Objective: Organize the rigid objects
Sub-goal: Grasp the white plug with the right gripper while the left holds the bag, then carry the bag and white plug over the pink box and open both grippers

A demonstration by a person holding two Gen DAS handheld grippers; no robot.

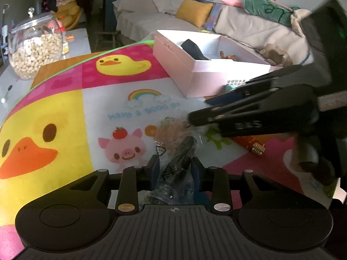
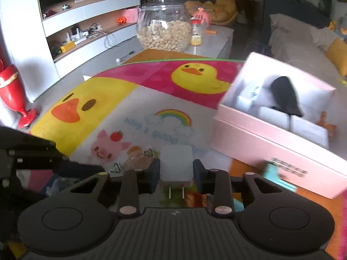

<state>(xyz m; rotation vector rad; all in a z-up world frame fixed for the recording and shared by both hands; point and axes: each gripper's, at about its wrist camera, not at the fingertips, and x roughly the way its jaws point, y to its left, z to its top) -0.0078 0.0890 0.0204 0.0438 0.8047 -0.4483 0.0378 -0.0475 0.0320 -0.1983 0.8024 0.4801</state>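
Left gripper [image 1: 175, 166] pinches a crinkly clear bag holding a black part [image 1: 181, 158] above the mat. Right gripper [image 2: 176, 169] clamps a smooth white rounded-square plug adapter [image 2: 176, 165] near the pink cardboard box [image 2: 260, 149].

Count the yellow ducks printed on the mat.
2: a big duck face on the yellow panel toward the mat's near-left side, and a small whole duck on the far pink panel. Others may be hidden.

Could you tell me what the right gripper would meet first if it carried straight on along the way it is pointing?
Probably the mat. The right gripper, shut on a white plug adapter, points down at the mat's rainbow patch; nothing stands between. The pink box lies off to the right of that line, though depth is hard to judge.
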